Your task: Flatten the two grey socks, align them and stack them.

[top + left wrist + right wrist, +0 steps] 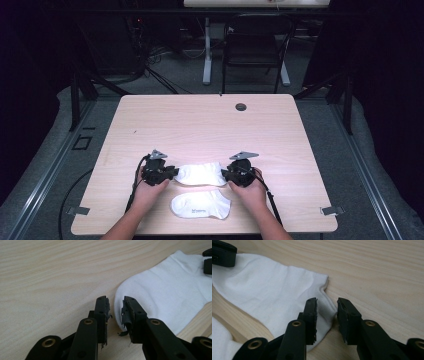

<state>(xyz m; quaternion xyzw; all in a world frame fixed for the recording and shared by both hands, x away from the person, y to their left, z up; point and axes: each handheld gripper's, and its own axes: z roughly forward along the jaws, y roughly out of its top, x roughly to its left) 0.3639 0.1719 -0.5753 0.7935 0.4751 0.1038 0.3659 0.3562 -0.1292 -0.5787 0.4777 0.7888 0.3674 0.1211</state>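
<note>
Lying flat on the pale wooden table (200, 125) are two white socks; the farther sock (200, 173) stretches between the two grippers, and the nearer sock (201, 205) sits just beside it toward the person's edge; the left gripper (172, 173) is at the farther sock's left end, and in the left gripper view its jaws stand a little apart, straddling the rounded edge of the cloth without closing on it; the right gripper (224, 174) is at the opposite end, and in the right gripper view its jaws are likewise parted, a fold of the sock's corner lying between them, not pinched; each gripper is held in one of the person's hands, low over the table.
</note>
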